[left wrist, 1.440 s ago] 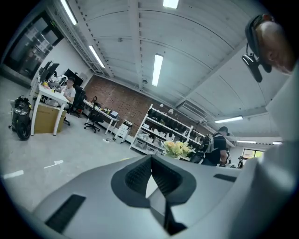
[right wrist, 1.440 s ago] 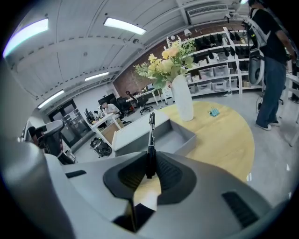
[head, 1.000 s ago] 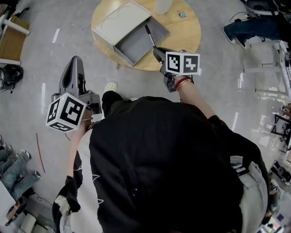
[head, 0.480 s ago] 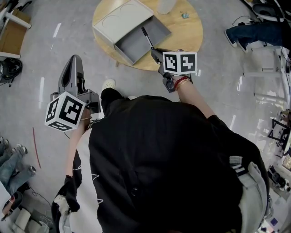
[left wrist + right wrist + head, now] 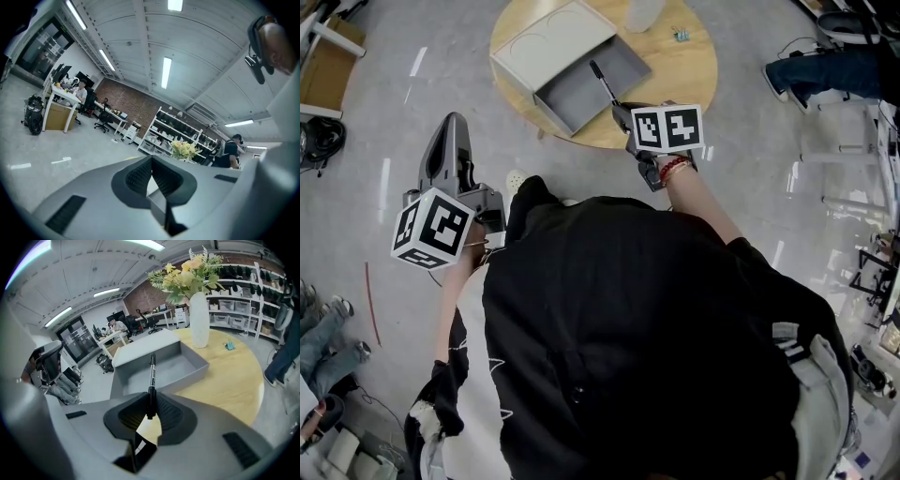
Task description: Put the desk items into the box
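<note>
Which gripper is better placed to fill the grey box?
Right: the right gripper is shut on a thin black pen over the open grey box. The left gripper is shut, empty, farther away.

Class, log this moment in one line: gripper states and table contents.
right gripper: shut on black pen, above open grey box | left gripper: shut, empty | table: grey box, vase, blue clip
</note>
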`<action>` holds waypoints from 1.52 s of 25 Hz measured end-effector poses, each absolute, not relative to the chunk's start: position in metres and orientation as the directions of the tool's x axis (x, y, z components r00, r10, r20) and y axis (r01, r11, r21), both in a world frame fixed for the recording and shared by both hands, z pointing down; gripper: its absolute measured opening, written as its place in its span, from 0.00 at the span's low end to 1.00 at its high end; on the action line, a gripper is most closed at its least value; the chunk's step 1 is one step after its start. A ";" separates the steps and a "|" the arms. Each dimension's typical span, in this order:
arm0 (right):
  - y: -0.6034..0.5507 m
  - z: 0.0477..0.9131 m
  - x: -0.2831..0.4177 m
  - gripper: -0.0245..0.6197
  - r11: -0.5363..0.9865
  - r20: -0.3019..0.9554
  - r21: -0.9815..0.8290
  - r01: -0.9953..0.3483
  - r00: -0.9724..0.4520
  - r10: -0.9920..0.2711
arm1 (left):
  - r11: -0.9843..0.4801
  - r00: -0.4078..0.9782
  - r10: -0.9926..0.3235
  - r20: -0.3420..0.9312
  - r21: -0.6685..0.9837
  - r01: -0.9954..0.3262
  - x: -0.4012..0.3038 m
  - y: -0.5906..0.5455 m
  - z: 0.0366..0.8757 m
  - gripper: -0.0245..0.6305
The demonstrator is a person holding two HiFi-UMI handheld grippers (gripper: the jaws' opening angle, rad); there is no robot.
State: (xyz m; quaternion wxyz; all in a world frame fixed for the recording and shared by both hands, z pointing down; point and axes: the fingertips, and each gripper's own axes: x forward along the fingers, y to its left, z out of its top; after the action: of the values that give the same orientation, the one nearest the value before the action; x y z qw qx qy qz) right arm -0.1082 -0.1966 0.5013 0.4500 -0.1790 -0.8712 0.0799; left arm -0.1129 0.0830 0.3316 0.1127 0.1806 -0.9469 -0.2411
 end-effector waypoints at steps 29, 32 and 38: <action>-0.187 0.495 -0.122 0.14 0.896 0.872 -0.108 0.430 -0.393 0.294 | 0.809 -0.911 -0.397 0.107 0.509 -0.293 -0.140 0.089 0.324 0.05; -0.187 0.495 -0.125 0.14 0.886 0.887 -0.067 0.459 -0.379 0.263 | 0.808 -0.913 -0.395 0.105 0.512 -0.291 -0.144 0.094 0.324 0.05; -0.191 0.493 -0.125 0.14 0.830 0.926 0.008 0.558 -0.317 0.205 | 0.809 -0.915 -0.387 0.110 0.518 -0.280 -0.146 0.103 0.322 0.05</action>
State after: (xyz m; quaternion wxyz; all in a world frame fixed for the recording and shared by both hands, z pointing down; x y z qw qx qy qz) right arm -0.1254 -0.1910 0.4934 0.5327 -0.2399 -0.7945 -0.1658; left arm -0.1463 0.1029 0.3221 0.1058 0.1765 -0.9450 -0.2542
